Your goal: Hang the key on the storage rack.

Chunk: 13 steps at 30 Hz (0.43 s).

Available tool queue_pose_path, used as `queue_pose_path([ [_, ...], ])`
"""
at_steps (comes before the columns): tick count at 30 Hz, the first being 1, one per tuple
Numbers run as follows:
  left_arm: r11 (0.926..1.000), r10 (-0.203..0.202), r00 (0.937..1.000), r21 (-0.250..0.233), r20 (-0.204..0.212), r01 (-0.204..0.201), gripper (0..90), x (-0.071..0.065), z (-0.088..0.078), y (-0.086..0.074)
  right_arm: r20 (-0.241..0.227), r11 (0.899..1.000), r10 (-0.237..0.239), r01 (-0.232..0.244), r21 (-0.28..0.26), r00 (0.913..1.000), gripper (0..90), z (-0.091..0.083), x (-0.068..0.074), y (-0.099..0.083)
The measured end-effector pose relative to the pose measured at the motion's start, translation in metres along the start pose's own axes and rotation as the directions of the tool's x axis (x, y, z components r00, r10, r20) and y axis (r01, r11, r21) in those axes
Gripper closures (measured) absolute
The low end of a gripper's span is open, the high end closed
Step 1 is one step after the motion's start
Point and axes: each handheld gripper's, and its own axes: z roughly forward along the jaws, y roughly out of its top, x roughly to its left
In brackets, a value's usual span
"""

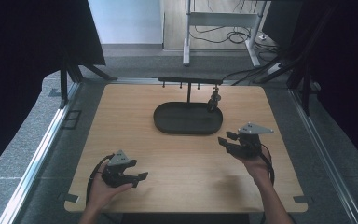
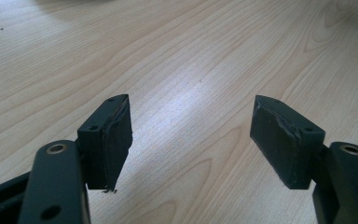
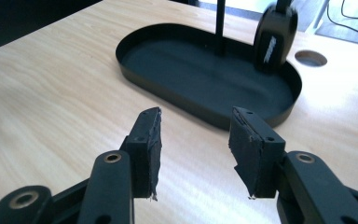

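Observation:
A black oval tray lies on the far middle of the wooden table, with a thin T-shaped rack rising from it. A small black object hangs from the rack's right end, and in the right gripper view this hanging object has a pale label and dangles above the tray. My right gripper is held just right of the tray, pointing towards it; its jaws are open with nothing between them. My left gripper rests near the front left, also open over bare wood.
The table has a round cable hole beyond the tray. Metal rails run along both sides of the table, and dark curtains hang left and right. A desk frame with cables stands on the floor behind.

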Motion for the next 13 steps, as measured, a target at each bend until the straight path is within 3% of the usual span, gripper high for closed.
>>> queue_pose_path([
  [7, 1.0, 0.002, 1.0, -0.004, -0.002, -0.002, 30.2, -0.001, -0.001, 0.0, -0.035, 0.999, 0.045, -0.046, -0.023, 0.9983, 51.6, -0.012, 0.0, -0.023],
  [13, 1.0, 0.004, 1.0, -0.003, -0.002, -0.004, 30.2, -0.001, -0.001, 0.0, -0.024, 1.0, 0.029, -0.029, -0.011, 0.9993, 48.8, -0.016, 0.004, -0.031],
])
